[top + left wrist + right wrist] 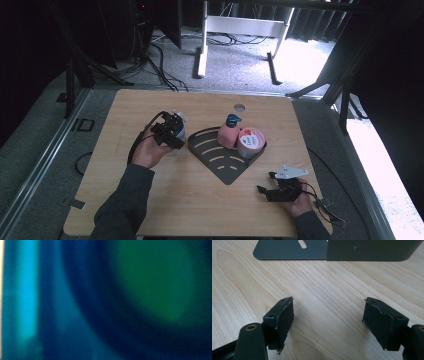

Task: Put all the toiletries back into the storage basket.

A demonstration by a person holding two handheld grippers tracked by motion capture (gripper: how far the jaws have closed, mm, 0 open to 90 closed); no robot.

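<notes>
**Off to the side**

At centre frame we see a dark slotted rack (pixel 220 162) holding a pink pump bottle (pixel 228 135) and a red-topped tub (pixel 250 142). A white desk frame (pixel 240 27) and cables (pixel 160 65) fill the upper floor.

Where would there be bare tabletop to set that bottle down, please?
Bare wood lies along the table near edge between the two forearms, and at the far corners. It is crowded mid-table: the dark rack holds a pink pump bottle and a round tub, and the left claw is at the bottle beside it.
</notes>
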